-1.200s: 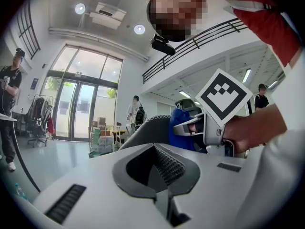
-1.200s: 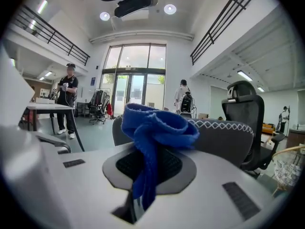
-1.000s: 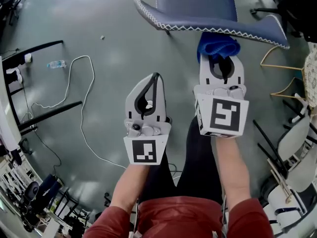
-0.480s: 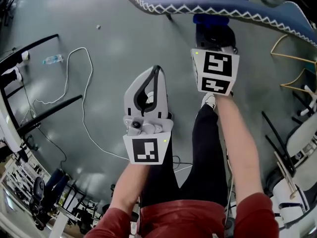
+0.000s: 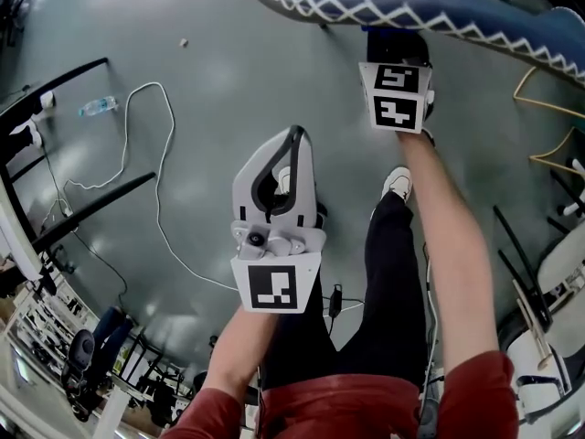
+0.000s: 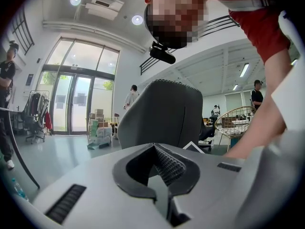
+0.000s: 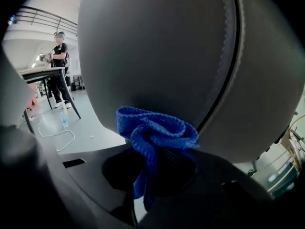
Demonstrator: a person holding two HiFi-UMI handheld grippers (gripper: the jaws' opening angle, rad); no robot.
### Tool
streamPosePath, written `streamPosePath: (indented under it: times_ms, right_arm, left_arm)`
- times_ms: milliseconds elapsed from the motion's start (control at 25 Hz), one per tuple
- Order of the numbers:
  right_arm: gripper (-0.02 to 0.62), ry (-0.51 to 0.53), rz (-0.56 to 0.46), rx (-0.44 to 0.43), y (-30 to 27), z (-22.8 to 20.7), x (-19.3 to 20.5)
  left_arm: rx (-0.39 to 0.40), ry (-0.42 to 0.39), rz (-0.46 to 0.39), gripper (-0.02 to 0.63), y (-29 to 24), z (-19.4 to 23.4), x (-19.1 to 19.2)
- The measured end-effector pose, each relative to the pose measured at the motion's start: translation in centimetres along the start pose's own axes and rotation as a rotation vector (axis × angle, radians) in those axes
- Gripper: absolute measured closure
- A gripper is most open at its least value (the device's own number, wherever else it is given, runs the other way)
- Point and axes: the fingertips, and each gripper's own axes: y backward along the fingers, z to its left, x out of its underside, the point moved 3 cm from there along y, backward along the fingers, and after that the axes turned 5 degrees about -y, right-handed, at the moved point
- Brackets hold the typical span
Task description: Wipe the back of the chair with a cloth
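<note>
The chair back [image 5: 411, 5] is blue with white zigzag stitching along its top edge in the head view. It fills the right gripper view as a grey curved surface [image 7: 167, 56]. My right gripper [image 7: 145, 175] is shut on a bunched blue cloth [image 7: 155, 132], which presses against that surface. In the head view the right gripper [image 5: 397, 58] reaches under the chair's edge, and the cloth is hidden there. My left gripper [image 5: 291, 143] hangs shut and empty over the floor, apart from the chair [image 6: 162, 113]; its jaws [image 6: 156, 149] meet with nothing between them.
A white cable [image 5: 137, 154] and a water bottle [image 5: 96, 108] lie on the floor at left, near black table legs [image 5: 82, 199]. Other chairs [image 5: 558, 273] crowd the right side. My own legs and shoe [image 5: 398, 183] are below the grippers. People stand in the background.
My right gripper has moved forward with the cloth, from below the chair's top edge to under it and against the back. The left gripper has hardly moved.
</note>
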Motion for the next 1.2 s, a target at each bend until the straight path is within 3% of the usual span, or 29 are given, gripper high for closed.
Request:
streamPosePath:
  times_ms: [280, 520, 840, 1000, 1200]
  right_arm:
    - [0.537, -0.019, 0.032, 0.017, -0.3, -0.1, 0.5]
    - [0.537, -0.065, 0.006, -0.002, 4.3, 1.4, -1.0]
    - [0.537, -0.105, -0.164, -0.092, 17.3, 6.0, -10.0]
    - [0.537, -0.078, -0.222, -0.121, 22.5, 7.3, -15.2]
    - [0.537, -0.032, -0.252, -0.117, 25.3, 8.7, -19.7]
  left_arm:
    - [-0.009, -0.011, -0.001, 0.592, 0.4, 1.0, -0.7]
    - [-0.024, 0.001, -0.018, 0.592, 1.4, 1.9, -2.4]
    - [-0.035, -0.001, -0.058, 0.592, 3.1, 4.2, -7.0]
    - [-0.043, -0.087, -0.09, 0.592, 4.2, 4.9, -9.3]
    - [-0.08, -0.037, -0.1, 0.592, 5.5, 6.7, -10.4]
